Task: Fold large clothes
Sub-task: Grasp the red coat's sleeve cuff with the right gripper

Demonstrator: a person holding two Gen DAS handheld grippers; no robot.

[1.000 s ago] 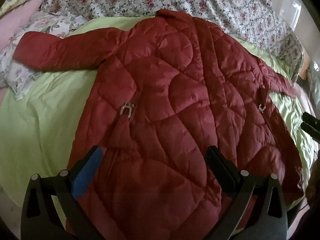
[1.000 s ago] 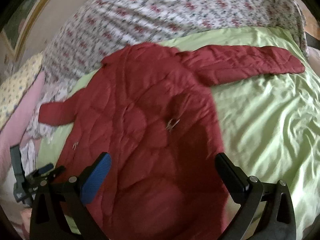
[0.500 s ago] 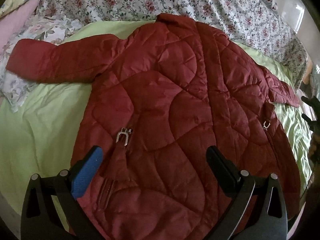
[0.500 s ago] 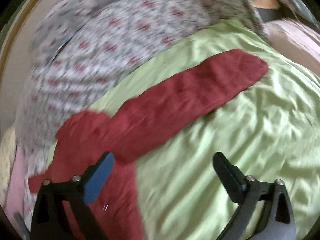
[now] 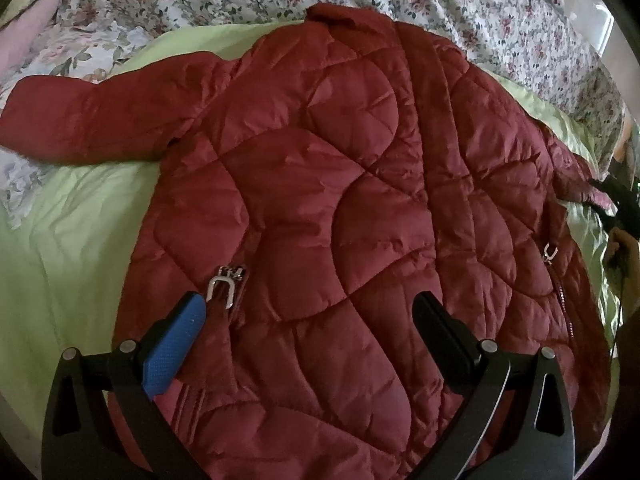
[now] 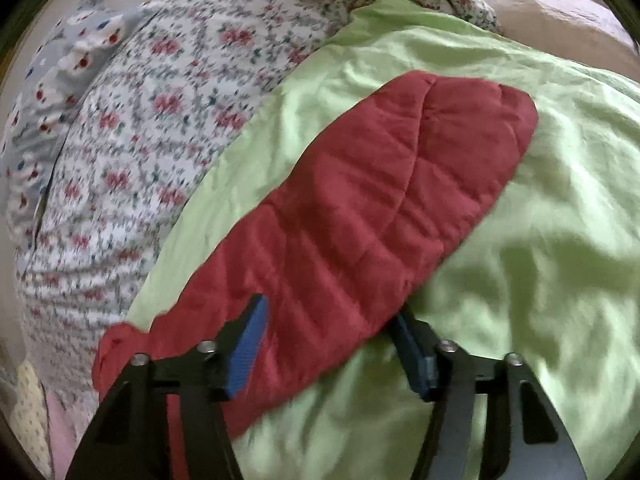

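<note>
With the red coat (image 5: 340, 208) spread flat on the green sheet (image 6: 520, 260), the left gripper (image 5: 310, 312) hovers wide open while the right gripper (image 6: 332, 328), jaws just closing, straddles the sleeve (image 6: 360, 216), which probably next needs pinching and folding across the body.

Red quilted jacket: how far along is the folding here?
Done: jacket lies spread flat on the green sheet, unfolded. In hand: the right hand-held gripper straddles a sleeve, jaws just closing. Left hand-held gripper hovers open. All folds remain.
</note>
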